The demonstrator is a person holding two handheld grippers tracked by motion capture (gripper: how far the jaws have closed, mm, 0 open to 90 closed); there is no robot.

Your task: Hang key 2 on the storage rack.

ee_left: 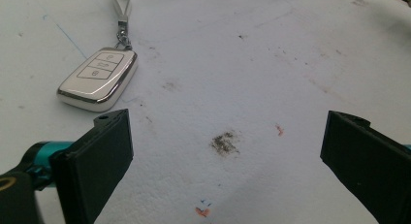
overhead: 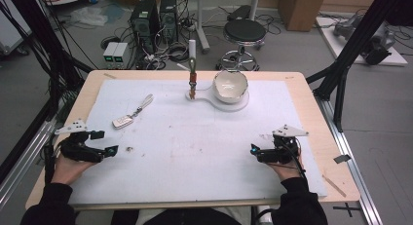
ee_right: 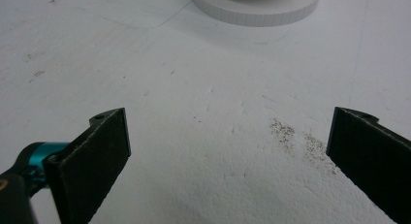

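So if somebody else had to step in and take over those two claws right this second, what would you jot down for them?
Left claw: open, empty, low over the white mat at the near left.
Right claw: open, empty, low over the mat at the near right.
Car key: white fob with a strap, flat on the mat just ahead of the left claw, not touched.
Bowl: on a round white base at the far middle, with a small upright stand beside it; I cannot tell what is in the bowl.
Done: nothing grasped yet.
Left: probably pick up the key, the nearest thing to the left claw.

Grey floor with a black stool (overhead: 244, 31), computer towers (overhead: 155, 18) and cables.
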